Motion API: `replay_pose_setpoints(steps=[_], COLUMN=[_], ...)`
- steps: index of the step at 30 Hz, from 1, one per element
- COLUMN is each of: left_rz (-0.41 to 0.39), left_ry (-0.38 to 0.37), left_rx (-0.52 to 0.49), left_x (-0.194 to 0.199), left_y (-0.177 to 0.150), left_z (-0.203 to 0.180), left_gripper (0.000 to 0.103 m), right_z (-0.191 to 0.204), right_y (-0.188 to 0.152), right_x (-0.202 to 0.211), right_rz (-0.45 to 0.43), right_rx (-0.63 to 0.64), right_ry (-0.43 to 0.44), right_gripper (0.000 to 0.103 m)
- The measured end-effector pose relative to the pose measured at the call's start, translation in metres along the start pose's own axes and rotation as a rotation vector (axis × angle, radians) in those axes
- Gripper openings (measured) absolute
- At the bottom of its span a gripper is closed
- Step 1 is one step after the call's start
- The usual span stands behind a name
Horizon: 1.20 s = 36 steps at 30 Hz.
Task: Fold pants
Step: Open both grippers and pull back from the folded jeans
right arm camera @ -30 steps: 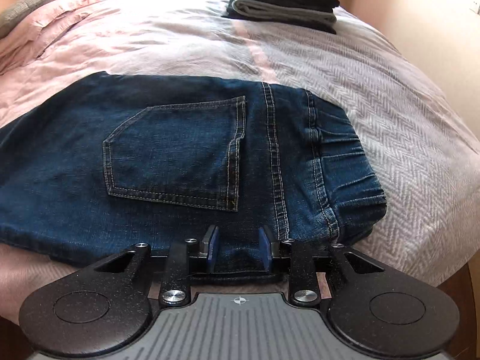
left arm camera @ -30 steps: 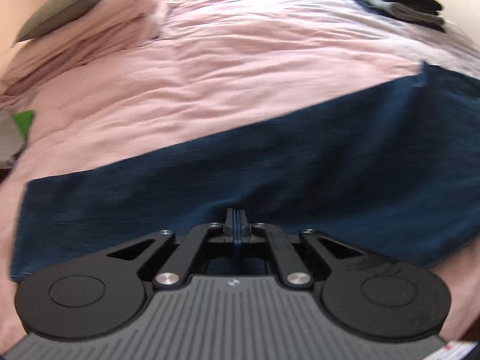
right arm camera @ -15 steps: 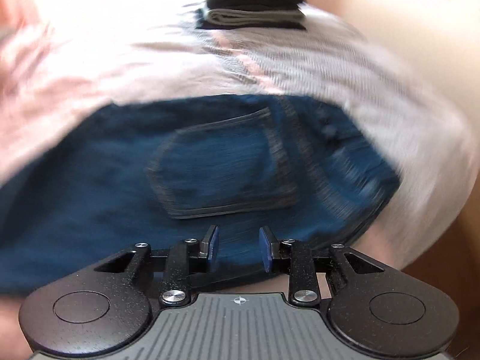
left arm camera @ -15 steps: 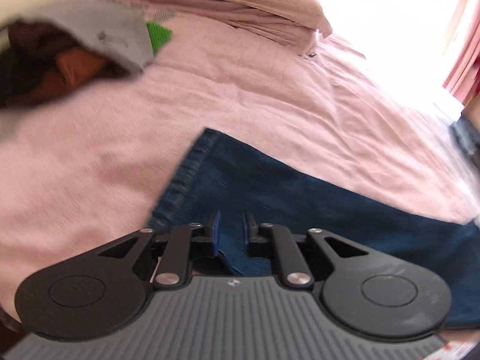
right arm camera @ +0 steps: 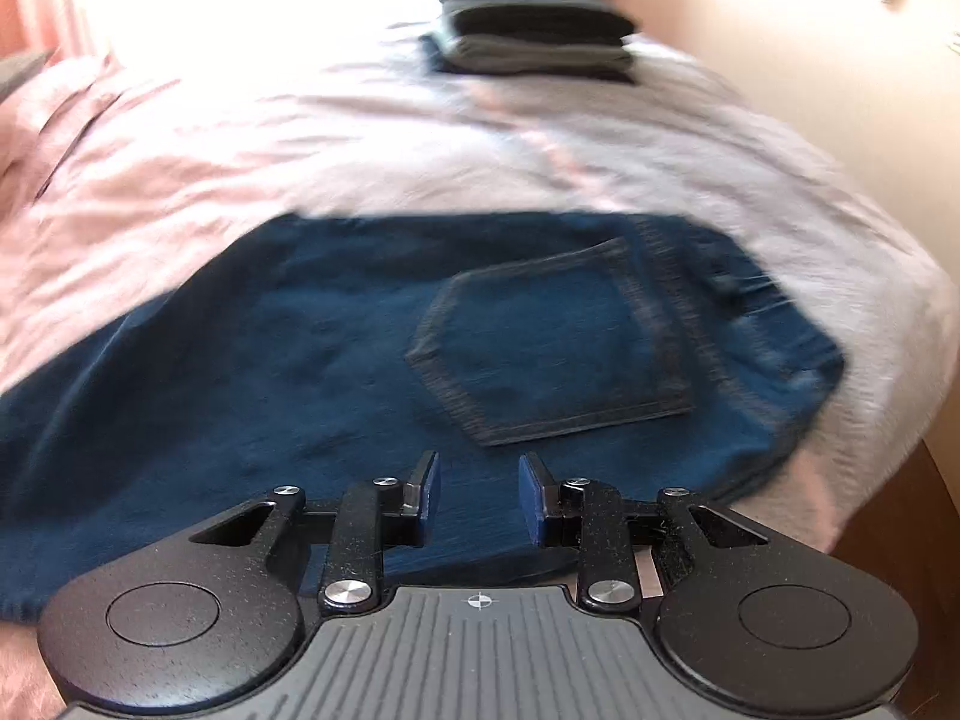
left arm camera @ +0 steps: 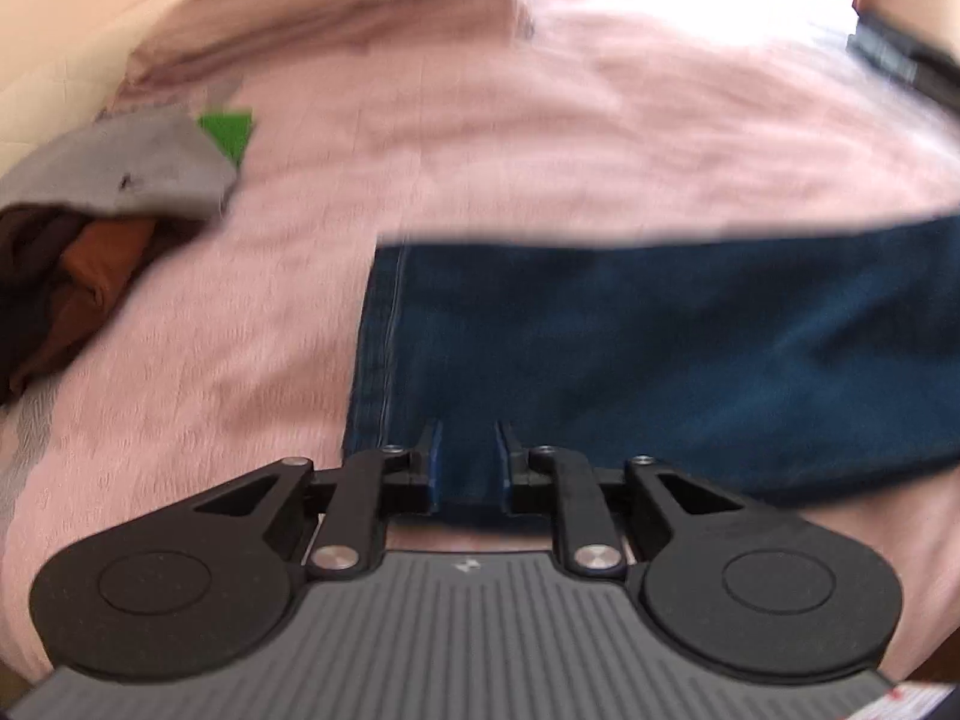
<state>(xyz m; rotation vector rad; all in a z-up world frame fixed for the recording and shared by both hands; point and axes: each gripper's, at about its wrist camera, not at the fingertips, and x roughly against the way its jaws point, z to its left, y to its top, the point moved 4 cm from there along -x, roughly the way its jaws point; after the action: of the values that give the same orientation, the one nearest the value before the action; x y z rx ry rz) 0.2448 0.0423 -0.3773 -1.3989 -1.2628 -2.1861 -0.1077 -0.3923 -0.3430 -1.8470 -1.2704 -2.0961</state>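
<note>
Dark blue jeans [left arm camera: 660,348] lie flat along the near edge of the bed, folded lengthwise. In the left wrist view the hem end [left arm camera: 384,348] is just ahead, and my left gripper [left arm camera: 468,456] stands open over the near edge of the leg, denim showing between its pads. In the right wrist view the seat with its back pocket [right arm camera: 552,348] and the waistband [right arm camera: 780,324] lie ahead and to the right. My right gripper [right arm camera: 479,495] is open above the near edge of the jeans [right arm camera: 270,360], holding nothing.
The pink bedspread [left arm camera: 540,138] stretches beyond the jeans, with pillows [left arm camera: 360,18] at the far left. A heap of grey and brown clothes [left arm camera: 90,222] sits left of the hem. A stack of folded dark garments [right arm camera: 534,30] rests at the bed's far end. A wall [right arm camera: 840,60] runs along the right.
My left gripper went from shut at the middle of the leg to open at the hem end. The right gripper, still open, shifted left along the near edge, away from the waistband.
</note>
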Motion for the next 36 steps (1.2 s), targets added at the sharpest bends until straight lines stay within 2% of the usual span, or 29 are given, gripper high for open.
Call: replay_pose_setpoints(steps=[1, 3, 6, 8, 11, 12, 13, 14, 16, 17, 20, 26, 32, 36], left_rz=[0.016, 0.054, 0.165, 0.235, 0.263, 0.263, 0.253, 0.232, 0.206, 0.194, 0.162, 0.113, 0.084, 0.058], left_ry=[-0.001, 0.014, 0.056, 0.042, -0.014, -0.032, -0.046, -0.060, -0.081, -0.099, -0.135, -0.120, -0.104, -0.086], left_rx=[0.021, 0.069, 0.135, 0.152, 0.110, 0.083, 0.048, 0.010, -0.033, -0.040, -0.054, -0.037, 0.010, 0.046], left_x=[-0.002, 0.007, 0.025, 0.042, 0.076, 0.089, 0.102, 0.117, 0.144, 0.157, 0.189, 0.243, 0.293, 0.319], left_y=[-0.006, -0.009, -0.014, -0.014, -0.001, 0.004, 0.011, 0.018, 0.029, 0.035, 0.051, 0.066, 0.055, 0.044], left_z=[0.003, 0.008, 0.010, 0.004, -0.021, -0.032, -0.044, -0.056, -0.078, -0.089, -0.122, -0.189, -0.250, -0.275], left_gripper=[0.013, 0.014, 0.016, 0.023, 0.032, 0.032, 0.032, 0.035, 0.041, 0.045, 0.050, 0.051, 0.051, 0.051], right_z=[0.006, 0.011, 0.006, 0.003, 0.006, 0.007, 0.008, 0.012, 0.016, 0.018, 0.017, -0.020, -0.078, -0.104], right_y=[-0.009, -0.017, -0.020, -0.024, -0.029, -0.031, -0.031, -0.030, -0.026, -0.023, -0.015, -0.006, -0.009, -0.013], right_x=[-0.007, 0.002, 0.026, 0.048, 0.086, 0.098, 0.107, 0.117, 0.136, 0.146, 0.175, 0.212, 0.229, 0.233], right_rz=[0.063, 0.065, 0.132, 0.171, 0.189, 0.194, 0.197, 0.200, 0.197, 0.186, 0.148, 0.088, 0.074, 0.087], right_rx=[0.060, 0.099, 0.009, -0.070, -0.107, -0.109, -0.112, -0.109, -0.093, -0.076, -0.018, 0.083, 0.139, 0.208], right_ry=[-0.019, -0.039, -0.002, 0.042, 0.092, 0.104, 0.114, 0.129, 0.155, 0.170, 0.186, 0.216, 0.258, 0.290], right_gripper=[0.026, 0.026, 0.026, 0.026, 0.027, 0.028, 0.033, 0.045, 0.057, 0.059, 0.061, 0.062, 0.062, 0.062])
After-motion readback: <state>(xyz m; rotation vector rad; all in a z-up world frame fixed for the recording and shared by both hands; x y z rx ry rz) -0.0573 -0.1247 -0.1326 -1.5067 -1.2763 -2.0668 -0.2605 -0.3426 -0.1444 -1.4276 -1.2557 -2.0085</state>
